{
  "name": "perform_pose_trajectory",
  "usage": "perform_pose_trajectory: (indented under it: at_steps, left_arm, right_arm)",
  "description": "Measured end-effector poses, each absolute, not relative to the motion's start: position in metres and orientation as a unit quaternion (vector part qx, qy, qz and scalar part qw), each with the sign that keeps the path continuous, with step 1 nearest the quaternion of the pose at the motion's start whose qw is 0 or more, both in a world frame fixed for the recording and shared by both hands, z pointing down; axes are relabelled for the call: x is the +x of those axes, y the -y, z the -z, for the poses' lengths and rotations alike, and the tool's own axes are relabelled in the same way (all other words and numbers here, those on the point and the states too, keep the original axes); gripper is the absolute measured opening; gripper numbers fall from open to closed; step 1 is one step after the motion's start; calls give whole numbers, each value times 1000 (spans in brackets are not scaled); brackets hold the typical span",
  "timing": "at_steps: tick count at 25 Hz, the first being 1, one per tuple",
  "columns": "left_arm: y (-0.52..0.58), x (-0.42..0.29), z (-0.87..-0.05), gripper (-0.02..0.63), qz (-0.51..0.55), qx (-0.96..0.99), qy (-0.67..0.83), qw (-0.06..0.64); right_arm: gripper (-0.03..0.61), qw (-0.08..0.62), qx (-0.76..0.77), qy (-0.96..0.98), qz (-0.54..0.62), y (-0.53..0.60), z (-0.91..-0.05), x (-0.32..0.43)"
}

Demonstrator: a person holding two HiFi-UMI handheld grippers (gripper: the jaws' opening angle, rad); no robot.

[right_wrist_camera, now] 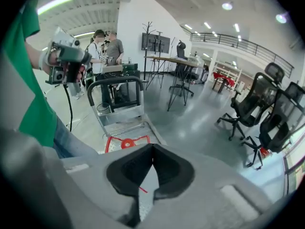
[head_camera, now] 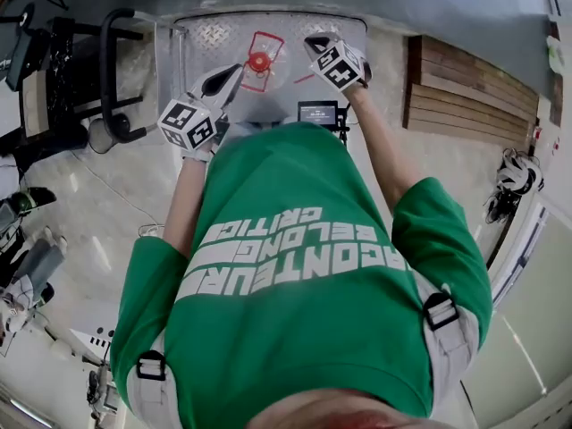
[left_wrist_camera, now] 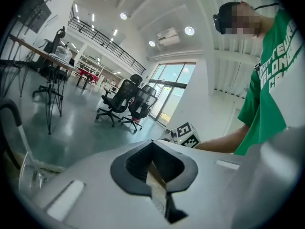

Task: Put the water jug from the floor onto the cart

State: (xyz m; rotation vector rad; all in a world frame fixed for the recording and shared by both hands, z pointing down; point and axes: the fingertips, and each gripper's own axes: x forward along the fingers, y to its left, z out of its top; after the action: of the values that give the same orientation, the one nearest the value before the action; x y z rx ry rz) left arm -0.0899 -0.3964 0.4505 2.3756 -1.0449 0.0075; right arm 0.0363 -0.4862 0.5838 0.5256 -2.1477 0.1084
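Observation:
The clear water jug, with its red cap (head_camera: 259, 61) and red carrying frame, stands on the diamond-plate deck (head_camera: 206, 38) of the cart. In the right gripper view the cap (right_wrist_camera: 126, 143) shows just above my jaws. My left gripper (head_camera: 231, 74) hovers left of the jug, jaws together, nothing in them. My right gripper (head_camera: 315, 43) is raised to the jug's right, shut and empty. In their own views, both the left gripper (left_wrist_camera: 152, 144) and the right gripper (right_wrist_camera: 152, 147) have tips that meet. The left gripper (right_wrist_camera: 66, 61) is also seen from the right one.
The cart's black push handle (head_camera: 112, 70) rises at the deck's left end, with a clear bucket (right_wrist_camera: 105, 111) under it. Wooden pallets (head_camera: 465, 96) lie to the right. A small screen device (head_camera: 318, 113) sits by the deck. Office chairs (right_wrist_camera: 259, 104), desks and two standing people (right_wrist_camera: 107, 46) are farther off.

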Motion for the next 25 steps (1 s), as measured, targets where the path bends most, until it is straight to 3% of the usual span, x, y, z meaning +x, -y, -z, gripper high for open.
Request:
perform_pose_trajectory:
  at_steps: [16, 25]
  left_arm:
    - [431, -12, -430, 14, -16, 928, 289, 237]
    - [430, -1, -434, 14, -24, 930, 280, 239]
  right_arm:
    - [-8, 276, 372, 885, -44, 456, -433, 115]
    - [-8, 264, 383, 882, -78, 441, -449, 130]
